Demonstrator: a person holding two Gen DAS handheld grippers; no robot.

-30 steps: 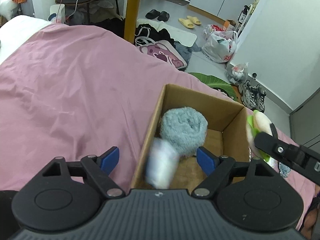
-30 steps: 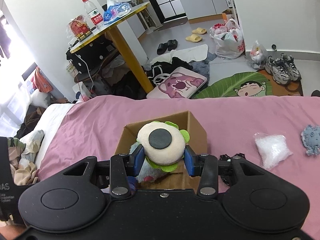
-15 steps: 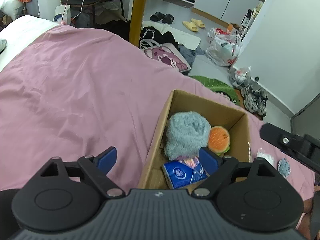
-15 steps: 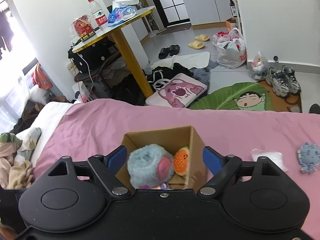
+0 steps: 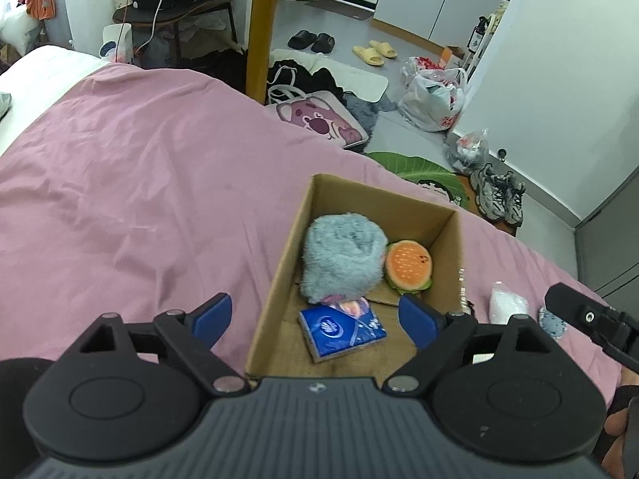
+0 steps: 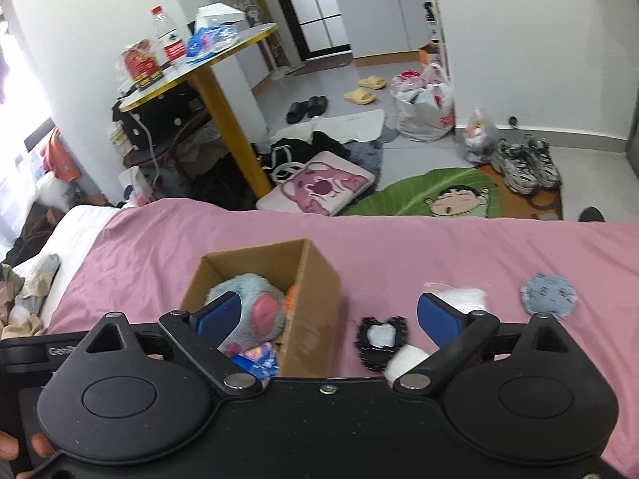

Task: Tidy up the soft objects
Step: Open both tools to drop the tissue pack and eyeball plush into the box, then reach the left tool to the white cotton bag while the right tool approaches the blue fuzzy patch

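Inside the open-topped cardboard box (image 5: 371,199), long axis away from both empty, wide-spread jaws, a tissue pack (image 5: 342,329) flat

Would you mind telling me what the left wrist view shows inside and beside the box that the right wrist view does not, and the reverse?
Only the left wrist view shows the burger plush whole and the full blue tissue pack on the box floor. Only the right wrist view shows the black fuzzy piece on the pink bedspread, right of the box, and the yellow-edged table. Both show the cardboard box, the grey-blue plush, the clear bag and the blue-grey patch. The left gripper and right gripper are both open.
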